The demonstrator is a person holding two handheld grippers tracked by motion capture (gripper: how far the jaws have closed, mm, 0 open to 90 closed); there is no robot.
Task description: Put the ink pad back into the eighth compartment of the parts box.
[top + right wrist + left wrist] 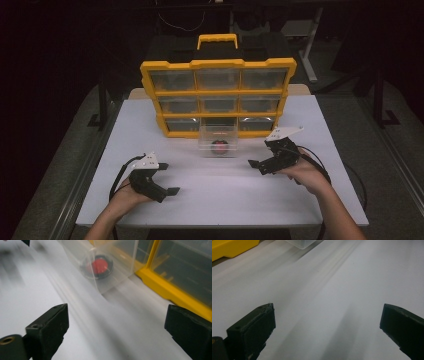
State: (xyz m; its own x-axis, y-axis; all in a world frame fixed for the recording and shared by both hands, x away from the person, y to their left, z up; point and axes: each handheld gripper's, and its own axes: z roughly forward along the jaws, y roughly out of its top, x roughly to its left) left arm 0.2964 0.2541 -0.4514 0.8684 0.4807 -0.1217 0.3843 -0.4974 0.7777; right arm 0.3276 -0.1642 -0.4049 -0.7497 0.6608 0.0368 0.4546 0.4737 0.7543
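Right gripper [264,161], lower right of the high view: jaws apart, nothing between them, aimed toward the clear drawer [218,141] at frame centre. Left gripper [169,178], lower left: jaws likewise apart over the bare white bench [225,192]. The drawer stands on the bench just before the yellow organizer [218,95] and holds a red-and-black disc [99,266].
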